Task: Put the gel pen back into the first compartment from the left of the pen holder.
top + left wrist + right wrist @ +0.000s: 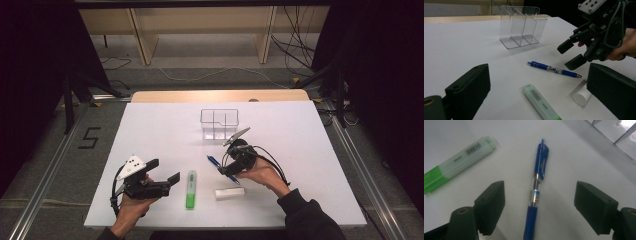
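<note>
1. The right gripper (226,167) hovers over the blue pen (535,192), which lies on the white table (300,150) between its wide-apart jaws, untouched by either.
2. The left gripper (167,175), jaws also wide and empty, sits at about 8 o'clock on the table.
3. Count: one pen, one green highlighter (191,189), one white eraser (229,193), one clear organizer (219,124).
4. In the high view the pen's long axis runs from 10 to 4 o'clock, with its clip end toward 10 and its tip toward 4, near the table's centre.
</note>
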`<state>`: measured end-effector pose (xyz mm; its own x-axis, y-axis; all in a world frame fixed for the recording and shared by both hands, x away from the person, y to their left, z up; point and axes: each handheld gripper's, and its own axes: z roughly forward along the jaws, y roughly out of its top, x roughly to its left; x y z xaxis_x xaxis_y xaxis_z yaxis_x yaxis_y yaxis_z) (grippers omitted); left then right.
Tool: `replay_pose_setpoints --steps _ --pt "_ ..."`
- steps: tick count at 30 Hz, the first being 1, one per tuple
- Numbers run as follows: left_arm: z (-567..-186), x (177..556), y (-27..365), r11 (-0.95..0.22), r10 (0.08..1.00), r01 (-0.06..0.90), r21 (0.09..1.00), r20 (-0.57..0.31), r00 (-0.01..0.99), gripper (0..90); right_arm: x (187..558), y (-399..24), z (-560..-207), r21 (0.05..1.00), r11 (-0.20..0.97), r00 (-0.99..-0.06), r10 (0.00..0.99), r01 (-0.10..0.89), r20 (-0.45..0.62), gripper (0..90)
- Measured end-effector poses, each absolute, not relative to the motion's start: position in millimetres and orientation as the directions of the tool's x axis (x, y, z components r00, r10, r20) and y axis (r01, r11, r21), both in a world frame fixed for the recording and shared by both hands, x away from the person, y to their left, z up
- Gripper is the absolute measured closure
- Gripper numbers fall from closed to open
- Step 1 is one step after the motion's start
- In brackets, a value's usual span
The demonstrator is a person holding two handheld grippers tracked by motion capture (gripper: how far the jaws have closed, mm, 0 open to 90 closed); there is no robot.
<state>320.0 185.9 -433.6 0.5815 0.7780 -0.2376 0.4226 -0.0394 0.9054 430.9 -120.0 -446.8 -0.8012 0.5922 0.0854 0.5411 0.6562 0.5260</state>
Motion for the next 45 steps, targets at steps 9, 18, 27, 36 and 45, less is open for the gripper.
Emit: replay_pose_setpoints --steps 9,18,27,36,45 --pt "-434 320 186 -0.04 0.779 0.424 0.905 -0.238 0.581 4.5 430 -112 -453 0.45 0.7 -0.8 0.597 0.555 0.058 40.6" --pt "-434 320 186 -0.043 0.779 0.423 0.905 -0.234 0.581 4.5 431 -108 -457 0.416 0.72 -0.806 0.59 0.556 0.055 52.2" --pt "-434 320 186 -0.041 0.778 0.426 0.904 -0.239 0.581 4.5 432 -108 -459 0.395 0.733 -0.81 0.584 0.554 0.052 60.3" --pt "-434 320 186 -0.049 0.778 0.428 0.903 -0.234 0.583 4.5 431 -107 -461 0.365 0.753 -0.818 0.574 0.548 0.042 66.9" --pt "-435 321 186 -0.048 0.778 0.429 0.902 -0.236 0.582 4.5 430 -101 -462 0.347 0.771 -0.825 0.565 0.534 0.017 71.9"
